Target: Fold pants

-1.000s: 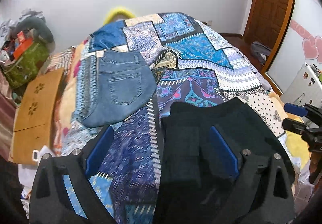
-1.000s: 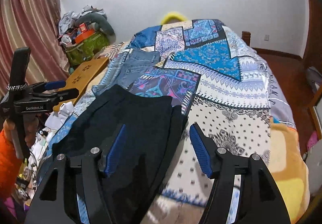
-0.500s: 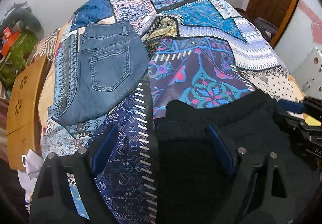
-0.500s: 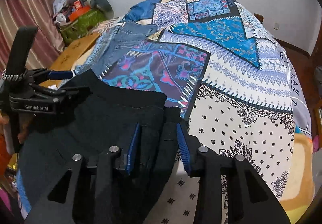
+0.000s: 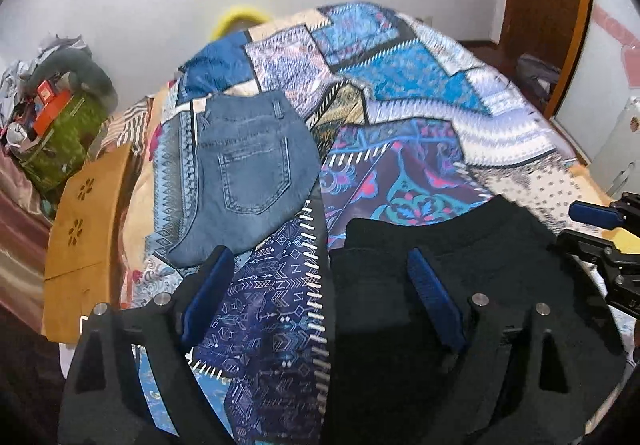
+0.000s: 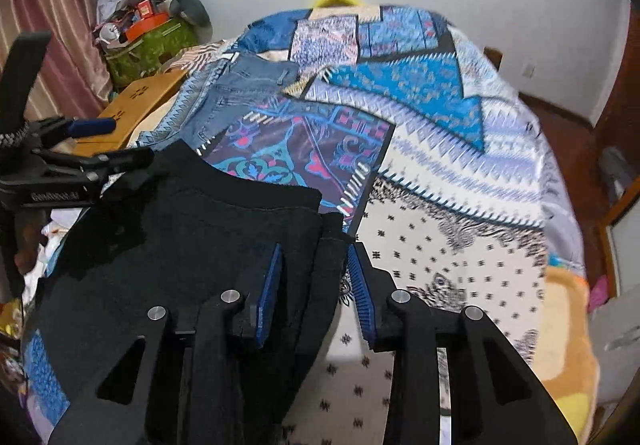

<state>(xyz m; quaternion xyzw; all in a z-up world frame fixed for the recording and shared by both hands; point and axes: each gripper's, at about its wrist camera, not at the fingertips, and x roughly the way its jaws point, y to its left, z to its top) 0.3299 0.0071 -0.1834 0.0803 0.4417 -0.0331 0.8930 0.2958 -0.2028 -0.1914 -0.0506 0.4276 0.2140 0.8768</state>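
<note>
Black pants [image 5: 488, 241] [image 6: 180, 229] lie flat on the near part of the patchwork bedspread [image 5: 400, 69]. My left gripper [image 5: 320, 257] is open wide over their left edge. Its right finger hangs over the black cloth and its left finger over the bedspread. My right gripper [image 6: 314, 251] straddles the pants' right edge, where a folded strip of black cloth sits between the blue pads. Its jaws are opening, and the right pad [image 6: 362, 297] stands slightly off the cloth. Each gripper also shows at the side of the other's view: left gripper [image 6: 100, 161], right gripper [image 5: 592, 225].
Folded blue jeans [image 5: 248, 173] [image 6: 236, 93] lie on the bed's far left. A wooden board [image 5: 84, 213] and a green bag [image 5: 60, 137] heaped with clutter stand left of the bed. A wooden door [image 5: 544, 5] is at right and a yellow blanket [image 6: 568, 317] at the bed's right corner.
The right jaws narrowed from wide open to close around the pants' right edge. Both cameras dipped toward the bed, then drew back. The left jaws stayed wide.
</note>
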